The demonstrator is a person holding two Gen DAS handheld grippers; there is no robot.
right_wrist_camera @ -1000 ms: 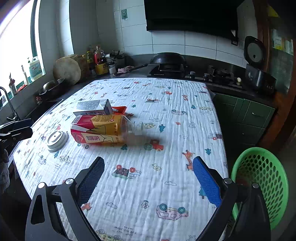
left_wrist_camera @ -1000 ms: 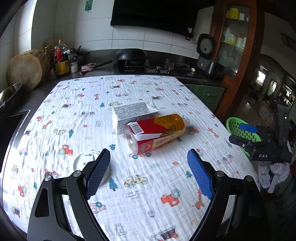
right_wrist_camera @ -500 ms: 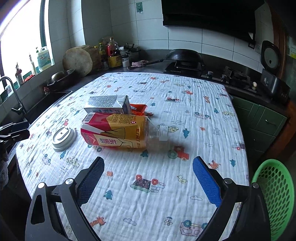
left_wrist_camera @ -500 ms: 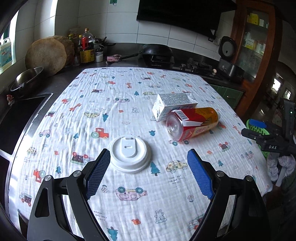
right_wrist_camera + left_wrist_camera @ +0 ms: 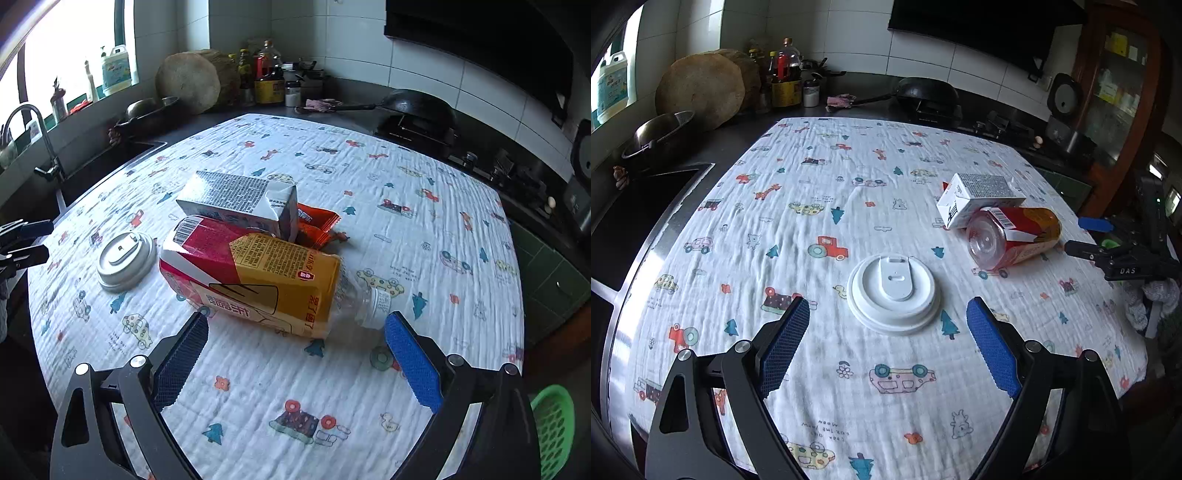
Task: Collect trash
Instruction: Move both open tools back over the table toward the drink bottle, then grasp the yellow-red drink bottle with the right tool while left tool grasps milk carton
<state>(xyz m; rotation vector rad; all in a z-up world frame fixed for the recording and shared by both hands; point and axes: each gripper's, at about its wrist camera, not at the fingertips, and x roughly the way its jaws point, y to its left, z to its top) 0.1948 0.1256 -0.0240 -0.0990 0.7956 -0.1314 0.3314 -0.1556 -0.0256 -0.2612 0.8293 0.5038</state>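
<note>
Both grippers, left gripper (image 5: 888,326) and right gripper (image 5: 295,338), hang spread wide, gripping nothing. Round white plastic lid (image 5: 894,293) lies flat on the crinkly printed cloth (image 5: 812,206). The clear plastic bottle (image 5: 255,280) in its glossy red-yellow sleeve lies against a boxy paper carton (image 5: 240,201), mid-worktop.

White lid (image 5: 894,293) — red-and-yellow bottle label (image 5: 255,273) — green basket (image 5: 552,424)

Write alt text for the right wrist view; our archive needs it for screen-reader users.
The open right gripper hovers just short of a plastic bottle with a red and yellow label, lying on its side on a cartoon-print tablecloth. Behind it lie a white carton and an orange wrapper; a white cup lid sits left.
</note>
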